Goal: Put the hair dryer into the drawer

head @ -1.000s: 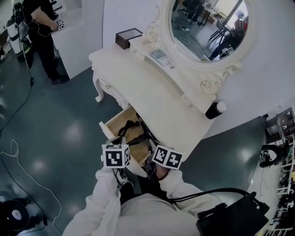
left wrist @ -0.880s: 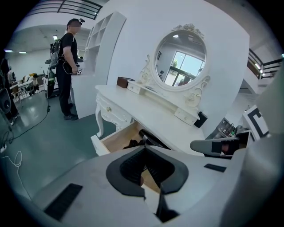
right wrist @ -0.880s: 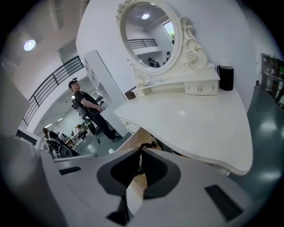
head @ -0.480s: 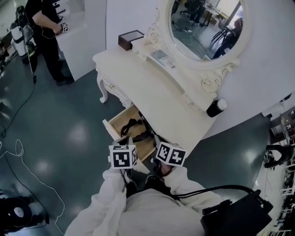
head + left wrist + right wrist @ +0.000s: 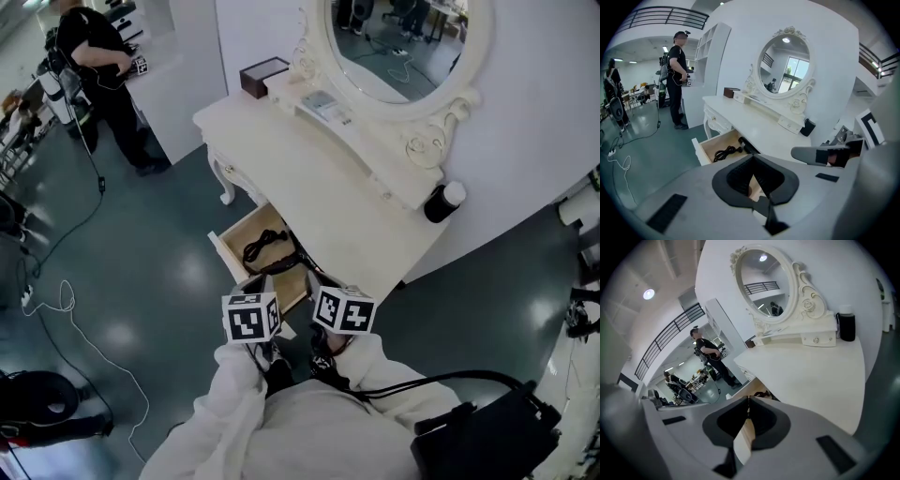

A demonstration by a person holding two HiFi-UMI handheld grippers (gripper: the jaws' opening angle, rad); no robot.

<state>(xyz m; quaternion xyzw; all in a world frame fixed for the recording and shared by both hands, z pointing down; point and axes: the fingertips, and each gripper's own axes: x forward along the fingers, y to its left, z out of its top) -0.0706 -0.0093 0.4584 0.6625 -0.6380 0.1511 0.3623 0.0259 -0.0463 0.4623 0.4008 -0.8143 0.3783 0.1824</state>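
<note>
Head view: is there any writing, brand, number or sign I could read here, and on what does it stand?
No readable text anywhere.
Marker cubes: black-and-white square patterns only, no letters or digits.
Pale flat item: markings too small to read.
Black bottle: no label visible.
Brown box: plain, nothing printed that shows.

A black bottle (image 5: pixel 441 202) (white-capped) and a dark box (image 5: pixel 262 77) stand on the white vanity (image 5: pixel 314 183).

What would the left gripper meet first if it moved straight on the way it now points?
Probably the open drawer, near the dryer in it; depth is unclear.
</note>
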